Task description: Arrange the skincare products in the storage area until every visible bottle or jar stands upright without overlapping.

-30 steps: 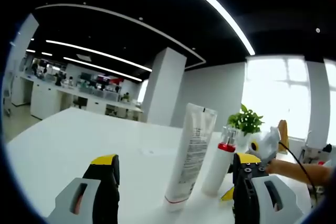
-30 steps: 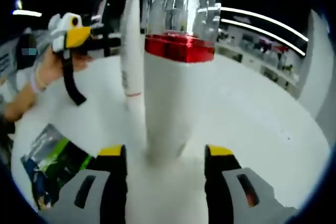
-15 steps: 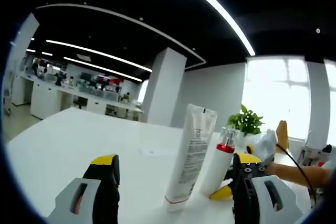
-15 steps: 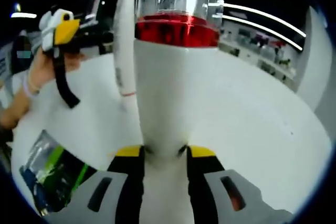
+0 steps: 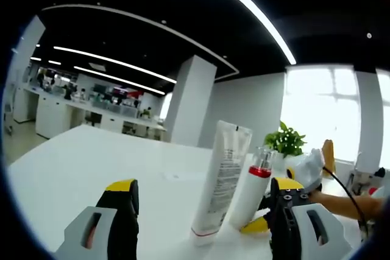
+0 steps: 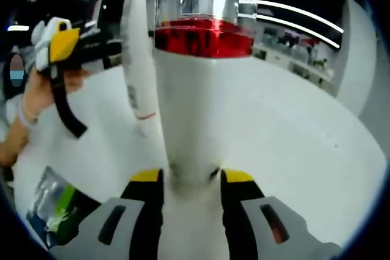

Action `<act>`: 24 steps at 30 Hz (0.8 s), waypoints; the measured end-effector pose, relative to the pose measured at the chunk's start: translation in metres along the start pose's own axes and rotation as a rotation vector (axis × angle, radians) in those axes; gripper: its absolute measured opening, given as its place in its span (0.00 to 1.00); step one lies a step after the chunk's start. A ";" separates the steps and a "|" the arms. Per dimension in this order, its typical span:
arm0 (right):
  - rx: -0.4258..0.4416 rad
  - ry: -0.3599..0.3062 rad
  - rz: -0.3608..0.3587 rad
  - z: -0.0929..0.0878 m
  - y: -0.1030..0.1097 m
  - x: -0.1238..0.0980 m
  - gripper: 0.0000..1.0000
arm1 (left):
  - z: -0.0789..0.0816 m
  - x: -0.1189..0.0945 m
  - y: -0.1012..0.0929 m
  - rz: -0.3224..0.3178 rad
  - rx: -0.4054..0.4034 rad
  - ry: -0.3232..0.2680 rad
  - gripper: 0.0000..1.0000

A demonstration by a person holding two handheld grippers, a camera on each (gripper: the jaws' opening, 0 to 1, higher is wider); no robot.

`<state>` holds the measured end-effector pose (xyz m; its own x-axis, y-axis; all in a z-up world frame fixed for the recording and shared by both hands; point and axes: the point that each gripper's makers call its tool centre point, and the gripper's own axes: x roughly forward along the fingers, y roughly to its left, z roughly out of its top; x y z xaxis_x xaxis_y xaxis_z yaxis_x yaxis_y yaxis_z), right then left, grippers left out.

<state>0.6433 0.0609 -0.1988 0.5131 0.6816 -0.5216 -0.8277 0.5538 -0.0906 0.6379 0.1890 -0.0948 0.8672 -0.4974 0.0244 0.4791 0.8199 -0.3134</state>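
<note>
Now, pump bottle (image 6: 192, 108): clamped low on its body by the right gripper (image 6: 186, 178), tilted slightly beside the tube.
Change: jaws, apart a second ago, were closed on the bottle; repositioning is judged underway.
Tube (image 5: 220, 178): upright.
Left gripper (image 5: 198, 208): held apart, empty.
Table (image 5: 91, 162): open room beyond the tube.
Packet (image 6: 52, 202): lying near the bottle.

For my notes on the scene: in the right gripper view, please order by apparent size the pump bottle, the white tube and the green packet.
1. Pump bottle, largest, but it is closest to the camera.
2. White tube.
3. Green packet, partly cut off, so its rank is unsure.
</note>
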 end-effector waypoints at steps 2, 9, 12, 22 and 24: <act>-0.001 -0.008 0.007 0.002 0.003 -0.005 0.62 | 0.000 -0.001 -0.001 0.000 0.000 -0.002 0.91; 0.010 -0.155 0.054 0.028 0.006 -0.033 0.95 | -0.002 -0.001 -0.002 0.000 0.006 0.003 0.92; 0.037 -0.238 0.070 0.043 0.003 -0.049 1.00 | -0.002 -0.001 -0.002 0.007 0.019 0.001 0.91; 0.122 -0.484 0.030 0.076 -0.014 -0.118 0.92 | 0.012 -0.008 -0.005 0.005 0.060 -0.026 0.90; 0.114 -0.568 0.009 0.083 -0.019 -0.134 0.88 | 0.015 -0.010 -0.005 0.006 0.059 -0.034 0.90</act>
<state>0.6090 -0.0008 -0.0566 0.5738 0.8188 0.0181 -0.8190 0.5735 0.0200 0.6293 0.1940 -0.0795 0.8739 -0.4829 0.0551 0.4798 0.8388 -0.2574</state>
